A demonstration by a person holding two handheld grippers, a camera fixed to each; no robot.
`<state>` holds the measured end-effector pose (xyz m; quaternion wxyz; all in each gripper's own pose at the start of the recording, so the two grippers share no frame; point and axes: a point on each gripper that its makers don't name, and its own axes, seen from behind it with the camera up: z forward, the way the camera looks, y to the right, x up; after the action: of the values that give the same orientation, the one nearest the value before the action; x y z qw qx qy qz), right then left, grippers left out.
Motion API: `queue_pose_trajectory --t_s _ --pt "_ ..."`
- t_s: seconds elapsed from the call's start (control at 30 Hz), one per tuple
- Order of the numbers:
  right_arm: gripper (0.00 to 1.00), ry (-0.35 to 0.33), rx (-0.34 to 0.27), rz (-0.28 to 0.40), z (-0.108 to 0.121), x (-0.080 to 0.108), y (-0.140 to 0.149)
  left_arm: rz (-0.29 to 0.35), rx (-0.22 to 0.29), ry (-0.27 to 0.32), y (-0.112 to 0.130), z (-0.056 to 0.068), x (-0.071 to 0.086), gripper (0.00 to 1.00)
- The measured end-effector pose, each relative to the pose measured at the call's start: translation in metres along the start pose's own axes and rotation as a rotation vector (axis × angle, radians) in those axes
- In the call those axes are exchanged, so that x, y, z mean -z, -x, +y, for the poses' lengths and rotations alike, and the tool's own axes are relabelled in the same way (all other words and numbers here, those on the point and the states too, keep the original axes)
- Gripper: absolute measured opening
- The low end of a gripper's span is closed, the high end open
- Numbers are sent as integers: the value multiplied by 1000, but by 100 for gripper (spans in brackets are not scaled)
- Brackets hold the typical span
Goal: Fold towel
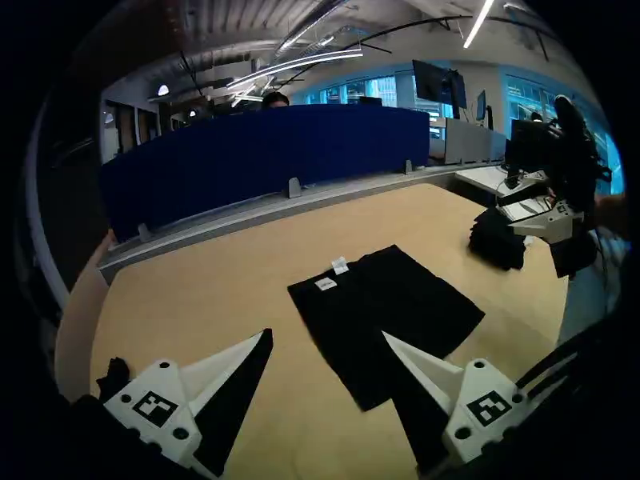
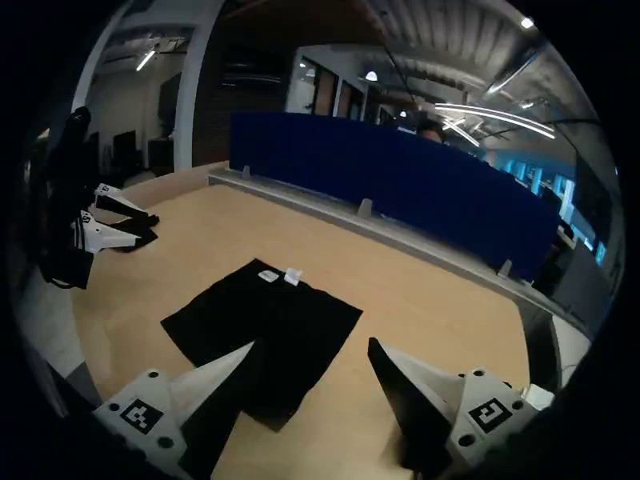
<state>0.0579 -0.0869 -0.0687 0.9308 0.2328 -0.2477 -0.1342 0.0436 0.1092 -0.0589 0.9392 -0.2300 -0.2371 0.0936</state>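
Black towel flat on bench. Long axis runs roughly away from left tool, white tags at the far end. Left tool and right tool both spread wide, empty.

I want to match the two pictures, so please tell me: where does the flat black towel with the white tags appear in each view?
Left gripper view: the black towel lies on the wooden table, at the centre, a little to the right.
Right gripper view: the black towel lies left of centre, in the lower half.
Shared landmark: the blue divider panel behind the table, beyond the towel's tagged edge.
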Motion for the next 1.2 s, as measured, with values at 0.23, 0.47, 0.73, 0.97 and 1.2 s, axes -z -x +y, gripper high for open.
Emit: queue_pose_trajectory --t_s 0.23,0.47,0.73,0.97,1.2 --pt "100 -29 -7 -48 -11 -17 29 -50 -14 16 29 7 -15 91" --pt "100 -55 -9 -97 -20 -31 58 -102 -23 46 58 20 -28 91" --pt "99 -72 -9 -159 -26 -42 92 -161 -30 88 87 37 -42 91" --pt "99 -91 -17 -210 -34 -47 119 -213 -18 110 111 47 -52 91" --pt "99 -110 -25 -262 -42 -48 146 -258 -12 136 130 59 -59 91"
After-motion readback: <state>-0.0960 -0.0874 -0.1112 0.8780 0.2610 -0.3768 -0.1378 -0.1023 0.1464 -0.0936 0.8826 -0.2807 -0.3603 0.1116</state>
